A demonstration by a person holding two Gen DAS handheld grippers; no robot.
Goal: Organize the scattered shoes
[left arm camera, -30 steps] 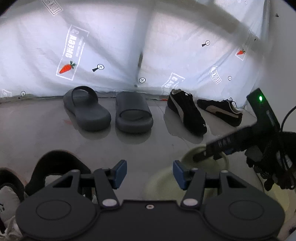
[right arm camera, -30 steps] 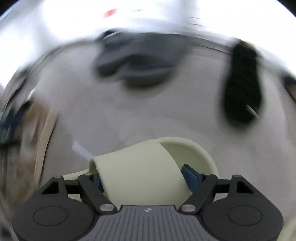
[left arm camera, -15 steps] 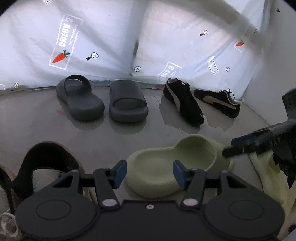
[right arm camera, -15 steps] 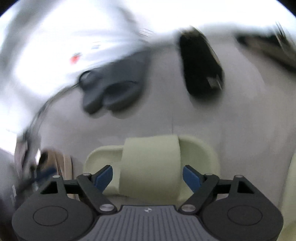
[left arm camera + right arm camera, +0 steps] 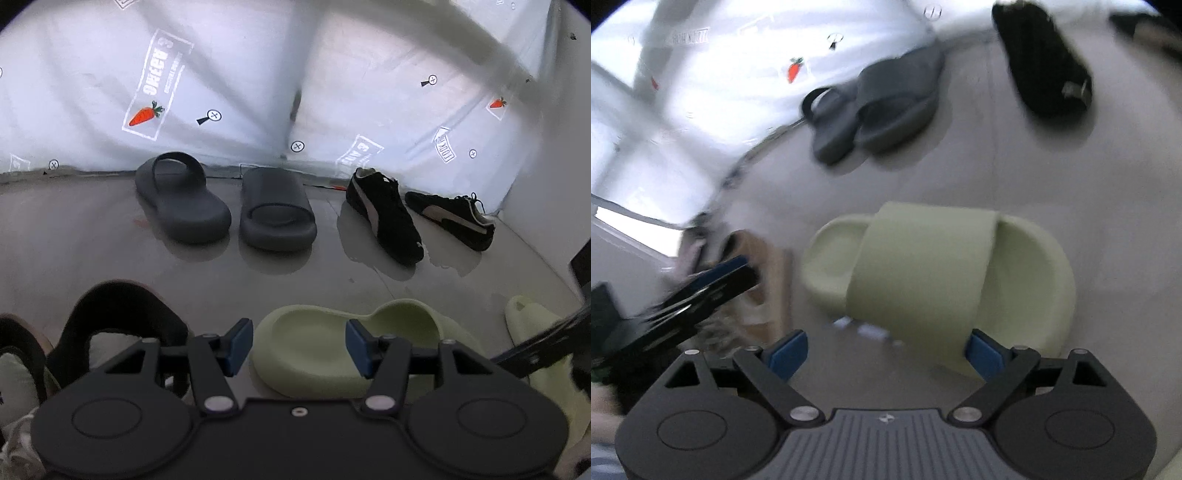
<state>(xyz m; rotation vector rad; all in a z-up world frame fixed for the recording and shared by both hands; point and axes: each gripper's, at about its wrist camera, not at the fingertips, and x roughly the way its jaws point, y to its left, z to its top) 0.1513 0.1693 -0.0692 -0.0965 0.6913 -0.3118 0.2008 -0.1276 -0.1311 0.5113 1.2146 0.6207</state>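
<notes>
Along the far wall sheet (image 5: pixel 229 74), four shoes stand in a row on the floor (image 5: pixel 74 236): a slide (image 5: pixel 181 201) at the left, a second slide (image 5: pixel 277 212) just beside it, then a sneaker (image 5: pixel 384 214), and another sneaker (image 5: pixel 450 219) at the far right, near the corner. Nearer, at the middle, a foam slide (image 5: pixel 332 343) lies on the floor. Its mate (image 5: pixel 535 332) lies to the right of it. At the near left sits a sandal (image 5: pixel 125 314).

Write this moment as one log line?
right claw: open, clear of green slide | left claw: open, empty | grey slides, black sneakers: lined up
</notes>
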